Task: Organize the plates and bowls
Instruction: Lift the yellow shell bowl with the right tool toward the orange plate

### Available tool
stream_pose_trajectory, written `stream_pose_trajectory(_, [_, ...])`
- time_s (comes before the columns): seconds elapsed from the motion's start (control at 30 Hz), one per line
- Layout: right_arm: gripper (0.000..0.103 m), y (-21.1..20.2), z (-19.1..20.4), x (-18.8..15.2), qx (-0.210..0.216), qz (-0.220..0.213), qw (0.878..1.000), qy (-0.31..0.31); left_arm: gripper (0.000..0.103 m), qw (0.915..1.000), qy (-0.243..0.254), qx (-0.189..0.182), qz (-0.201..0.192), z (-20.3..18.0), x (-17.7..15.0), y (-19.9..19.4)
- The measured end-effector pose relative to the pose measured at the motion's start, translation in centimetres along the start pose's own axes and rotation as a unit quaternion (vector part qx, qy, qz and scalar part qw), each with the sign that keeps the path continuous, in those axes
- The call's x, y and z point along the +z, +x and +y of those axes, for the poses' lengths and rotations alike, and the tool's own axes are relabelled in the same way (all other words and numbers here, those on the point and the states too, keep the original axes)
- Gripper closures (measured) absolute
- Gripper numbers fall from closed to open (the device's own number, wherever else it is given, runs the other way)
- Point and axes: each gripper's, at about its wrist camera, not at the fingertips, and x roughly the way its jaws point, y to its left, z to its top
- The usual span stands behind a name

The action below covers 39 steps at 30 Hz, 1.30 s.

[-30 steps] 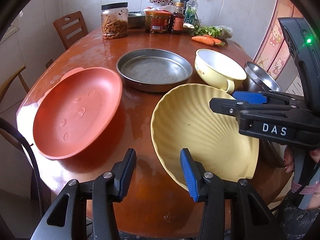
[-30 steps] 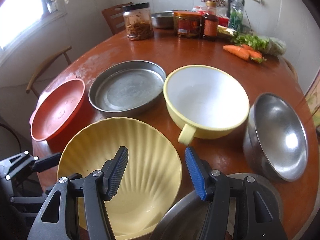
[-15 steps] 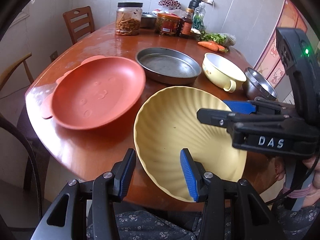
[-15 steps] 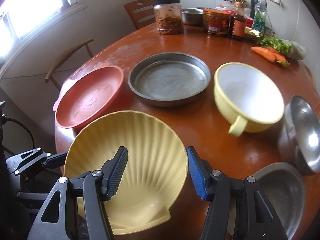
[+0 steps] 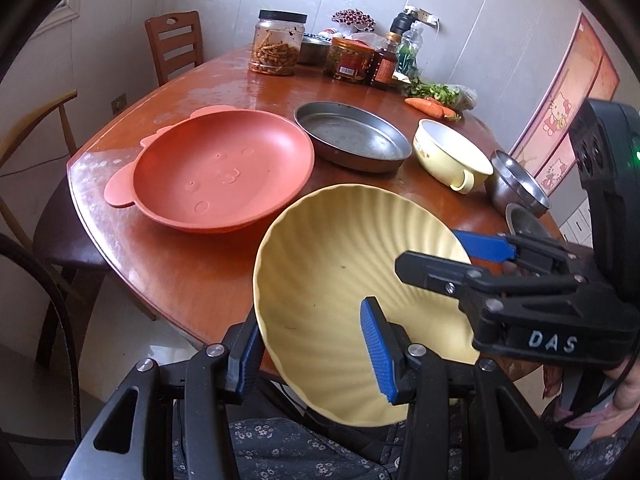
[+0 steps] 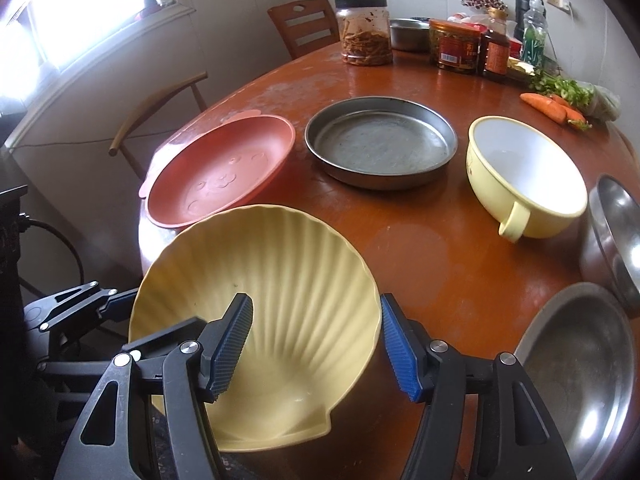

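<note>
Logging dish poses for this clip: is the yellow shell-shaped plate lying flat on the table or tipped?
Tipped. The yellow shell plate is raised at an angle over the table edge, its rim between the fingers of both the left tool and right tool.

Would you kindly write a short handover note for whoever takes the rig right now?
Left hand-held gripper: open, fingers straddling the yellow plate's near rim.
Right hand-held gripper: open, straddling its right side.
The yellow plate is tilted and overhangs the table edge; what bears it is unclear.
Orange plate, metal pan, handled bowl, steel bowl and steel basin sit separately on the table.
Done: nothing stacked.
Left: secure the yellow plate, stack plates, nest bowls.
</note>
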Motion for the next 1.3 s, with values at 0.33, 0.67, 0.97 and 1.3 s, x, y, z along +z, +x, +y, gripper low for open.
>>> stream_pose_trajectory(0.33, [0.037,-1.6,-0.4,-1.0,0.001,-0.03,0.999,0.019,0.056,0.9998,-0.015,-0.011,0.002,-0.4,0.2,0.1])
stream_pose_trajectory(0.67, [0.037,-3.0,-1.2,-0.9,0.006,-0.06,0.998,0.034,0.056,0.9999,-0.006,-0.006,-0.011,-1.4,1.2,-0.2])
stream_pose_trajectory(0.97, [0.037,-3.2,-1.1,-0.5,0.007,-0.073,0.997,0.029,0.056,0.9998,-0.01,-0.004,-0.015,-1.1,2.1,-0.3])
stream_pose_trajectory(1.3, [0.037,-3.4,-0.3,1.8,0.017,-0.088,0.996,0.014,0.056,0.9992,-0.024,0.0,-0.032,0.4,3.7,-1.4])
